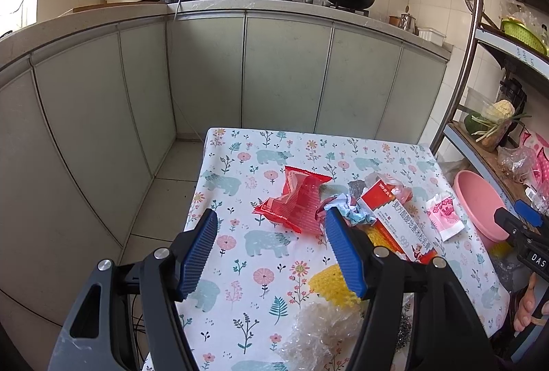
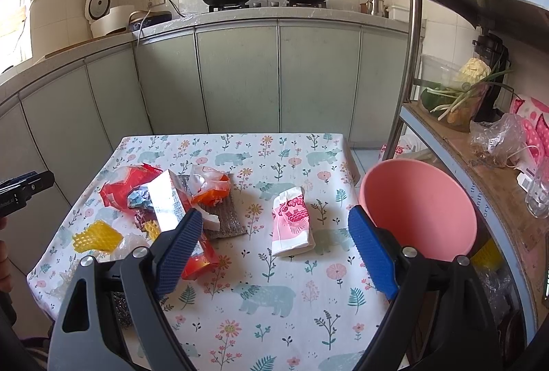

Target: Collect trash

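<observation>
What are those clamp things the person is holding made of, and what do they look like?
Each is a black plastic frame with two angled arms, silver bolts at the pivots, and ribbed blue pads on the fingers. The left gripper and right gripper look alike. White lettering marks their sides.

Both tongs (image 1: pixel 271 254) (image 2: pixel 274 251) wide apart, empty
</observation>
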`<state>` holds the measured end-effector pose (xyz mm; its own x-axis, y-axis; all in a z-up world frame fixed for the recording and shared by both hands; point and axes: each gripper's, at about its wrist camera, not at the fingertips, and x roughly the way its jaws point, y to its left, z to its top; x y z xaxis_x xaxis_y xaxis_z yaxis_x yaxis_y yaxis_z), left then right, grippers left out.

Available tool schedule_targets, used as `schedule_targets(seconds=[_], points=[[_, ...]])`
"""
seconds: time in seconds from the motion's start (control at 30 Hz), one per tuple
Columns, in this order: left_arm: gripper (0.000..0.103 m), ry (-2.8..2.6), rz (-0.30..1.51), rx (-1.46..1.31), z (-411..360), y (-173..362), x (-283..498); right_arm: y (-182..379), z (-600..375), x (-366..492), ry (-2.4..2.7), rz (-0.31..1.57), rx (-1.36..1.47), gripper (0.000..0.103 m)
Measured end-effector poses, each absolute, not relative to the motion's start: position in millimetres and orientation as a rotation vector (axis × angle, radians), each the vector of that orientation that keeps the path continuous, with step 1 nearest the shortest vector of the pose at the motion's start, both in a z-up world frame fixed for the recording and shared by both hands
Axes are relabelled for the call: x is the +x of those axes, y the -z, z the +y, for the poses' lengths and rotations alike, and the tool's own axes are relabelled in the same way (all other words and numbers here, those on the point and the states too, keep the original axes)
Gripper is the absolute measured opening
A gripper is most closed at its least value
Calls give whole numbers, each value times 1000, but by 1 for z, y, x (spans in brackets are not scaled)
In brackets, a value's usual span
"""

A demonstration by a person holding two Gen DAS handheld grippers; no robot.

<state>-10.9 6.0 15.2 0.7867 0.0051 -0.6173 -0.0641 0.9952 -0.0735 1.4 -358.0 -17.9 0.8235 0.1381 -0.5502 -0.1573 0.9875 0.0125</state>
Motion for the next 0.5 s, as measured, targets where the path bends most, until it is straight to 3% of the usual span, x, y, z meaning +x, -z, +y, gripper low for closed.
schedule_targets(seconds=[0.5], points=[[64,-41,664,-97,7,-15,-11,17,-357,1,-158,578,-35,87]])
